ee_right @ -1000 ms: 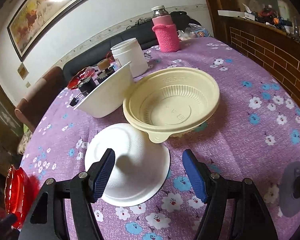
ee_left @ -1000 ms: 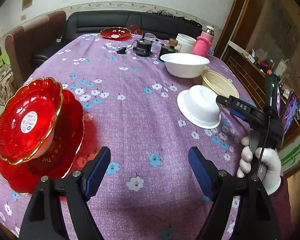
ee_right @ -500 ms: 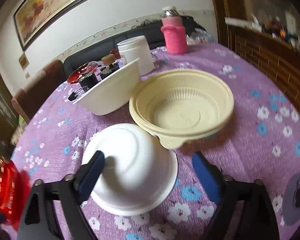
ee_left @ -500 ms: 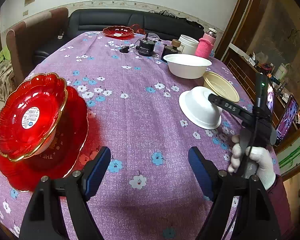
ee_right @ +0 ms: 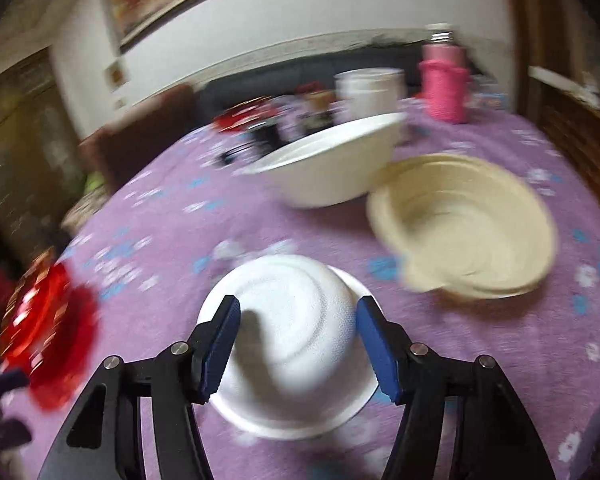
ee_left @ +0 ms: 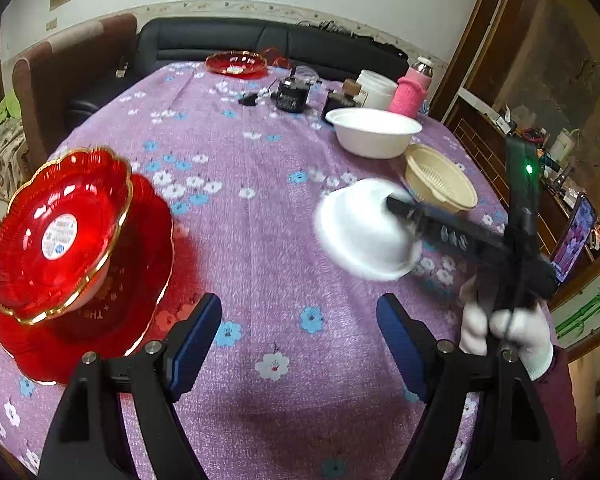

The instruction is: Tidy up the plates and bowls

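An upturned white bowl [ee_right: 292, 344] lies on the purple flowered tablecloth; it also shows blurred in the left wrist view [ee_left: 364, 232]. My right gripper [ee_right: 296, 340] is shut on this bowl, its blue pads touching both sides; it shows from outside in the left wrist view [ee_left: 404, 210]. A larger white bowl [ee_right: 332, 168] and a cream bowl [ee_right: 464, 224] stand behind. My left gripper [ee_left: 300, 344] is open and empty over bare cloth. A red bowl [ee_left: 58, 230] sits tilted on a red plate [ee_left: 140, 280] at the left.
At the far end stand another red dish [ee_left: 236, 62], a black device [ee_left: 294, 94], a white tub [ee_left: 374, 88] and a pink bottle [ee_left: 414, 90]. A dark sofa and a brown chair lie beyond the table. A wooden ledge runs along the right.
My right gripper has moved forward over the upturned white bowl and narrowed its jaws onto it. The right view is now blurred by motion. The left gripper has hardly moved.
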`<state>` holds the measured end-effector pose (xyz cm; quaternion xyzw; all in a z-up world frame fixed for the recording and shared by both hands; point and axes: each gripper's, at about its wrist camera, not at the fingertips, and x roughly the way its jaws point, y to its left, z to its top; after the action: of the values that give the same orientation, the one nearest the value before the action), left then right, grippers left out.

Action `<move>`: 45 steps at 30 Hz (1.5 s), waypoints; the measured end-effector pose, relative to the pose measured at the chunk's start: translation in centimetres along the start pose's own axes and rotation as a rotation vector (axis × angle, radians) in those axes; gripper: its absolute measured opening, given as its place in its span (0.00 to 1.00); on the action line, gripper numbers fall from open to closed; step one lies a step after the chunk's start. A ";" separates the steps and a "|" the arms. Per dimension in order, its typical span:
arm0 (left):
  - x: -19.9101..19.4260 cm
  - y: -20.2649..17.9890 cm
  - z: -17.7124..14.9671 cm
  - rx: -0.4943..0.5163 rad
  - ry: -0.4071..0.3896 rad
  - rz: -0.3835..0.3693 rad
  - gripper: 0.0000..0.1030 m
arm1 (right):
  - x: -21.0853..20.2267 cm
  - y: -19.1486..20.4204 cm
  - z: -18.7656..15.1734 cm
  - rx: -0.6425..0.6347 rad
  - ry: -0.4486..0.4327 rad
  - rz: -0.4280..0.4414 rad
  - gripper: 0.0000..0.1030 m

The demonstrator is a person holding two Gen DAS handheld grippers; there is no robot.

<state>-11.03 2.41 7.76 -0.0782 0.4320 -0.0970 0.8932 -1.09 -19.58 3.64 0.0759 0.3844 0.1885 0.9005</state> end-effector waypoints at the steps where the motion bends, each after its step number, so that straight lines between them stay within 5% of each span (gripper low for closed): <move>1: 0.0 -0.1 0.2 0.006 -0.004 0.001 0.77 | 0.0 0.3 -0.2 0.003 0.026 0.091 0.64; 2: 0.1 -0.4 0.7 0.015 -0.005 0.011 0.77 | 0.0 0.5 -0.4 0.021 0.067 0.224 0.64; 4: 0.4 -0.5 1.3 0.011 -0.002 0.012 0.77 | -0.8 0.1 -0.4 0.073 0.059 0.330 0.64; 8: 2.3 -0.9 3.6 -0.047 -0.009 -0.006 0.77 | -2.6 -2.7 0.2 0.185 -0.039 0.255 0.64; 12: 6.3 -1.2 5.1 -0.084 0.052 -0.034 0.77 | -1.2 -4.4 -0.3 0.266 0.014 0.153 0.64; 20: 12.1 1.8 4.8 -0.267 0.130 -0.117 0.83 | 1.8 -4.5 -1.5 0.373 0.107 0.301 0.64; 27: 12.4 0.4 4.5 -0.238 0.170 -0.203 0.83 | 3.0 -5.1 -2.4 0.453 0.124 0.381 0.67; 31: 11.1 -1.7 4.5 -0.149 0.162 -0.225 0.84 | 2.8 -5.8 -2.5 0.512 0.131 0.528 0.79; 34: 9.9 -1.9 4.7 -0.128 0.117 -0.234 0.84 | 2.0 -6.6 -2.6 0.570 0.115 0.662 0.79; 36: 10.4 -2.0 4.6 -0.176 0.189 -0.450 0.84 | 1.2 -6.6 -2.2 0.585 0.088 0.810 0.79; 38: 10.5 -3.0 4.2 -0.186 0.215 -0.531 0.85 | 0.3 -4.3 -1.4 0.515 0.107 1.052 0.79; 41: 9.5 -3.3 4.0 -0.162 0.153 -0.443 0.85 | -1.1 -0.9 -0.9 0.346 0.123 1.014 0.85; 45: 8.1 -2.6 3.7 -0.147 0.097 -0.342 0.85 | -1.0 -1.3 -1.0 0.368 0.122 0.955 0.84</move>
<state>-3.42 -1.85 4.49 -0.2106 0.4608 -0.2192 0.8338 -2.09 -21.23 3.28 0.3891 0.3854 0.5121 0.6617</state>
